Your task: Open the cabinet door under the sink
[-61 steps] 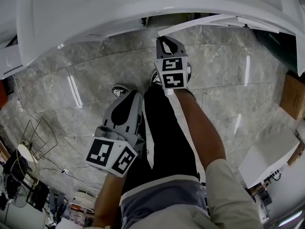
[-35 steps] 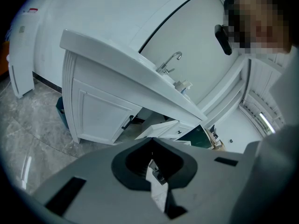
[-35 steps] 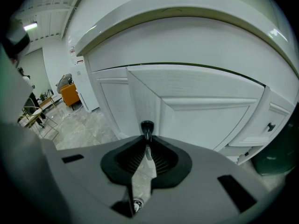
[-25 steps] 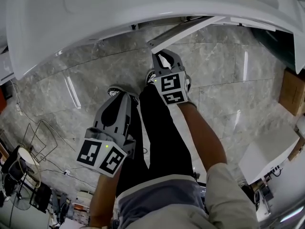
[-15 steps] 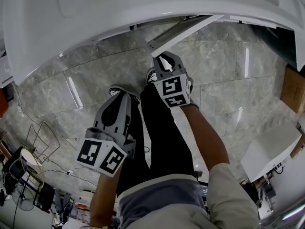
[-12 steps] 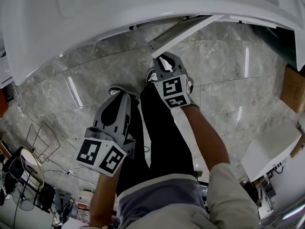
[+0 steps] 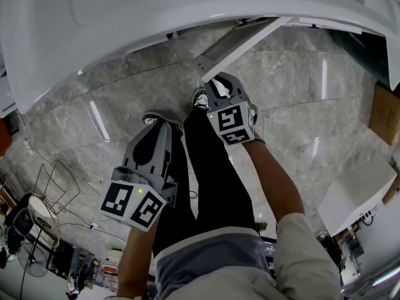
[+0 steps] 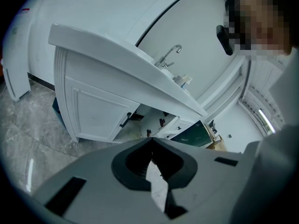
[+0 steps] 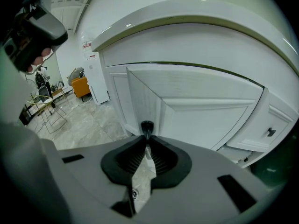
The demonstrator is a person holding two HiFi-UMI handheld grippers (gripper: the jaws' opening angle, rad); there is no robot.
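Observation:
The white cabinet door [image 7: 240, 37] under the sink counter [image 7: 187, 8] stands swung out over the marble floor. My right gripper [image 7: 211, 80] is at the door's free edge. In the right gripper view that gripper [image 9: 146, 141] is shut on the door's black knob handle [image 9: 147, 126], with the panelled door [image 9: 205, 106] behind it. My left gripper [image 7: 164, 130] hangs lower left above the person's leg, away from the cabinet. The left gripper view shows it [image 8: 152, 143] shut and empty, facing the vanity, whose left door [image 8: 93, 115] is closed with its black handle [image 8: 125, 120].
The person's legs [image 7: 206, 180] and shoes stand between the grippers. A cardboard box [image 7: 386, 114] and a white box [image 7: 356, 195] sit on the floor at the right. Cables and a wire frame [image 7: 50, 180] lie at the left. A faucet [image 8: 168, 57] rises above the counter.
The door has swung further out from the cabinet, and my right gripper has come back toward the person with the handle in it. The left gripper has barely moved.

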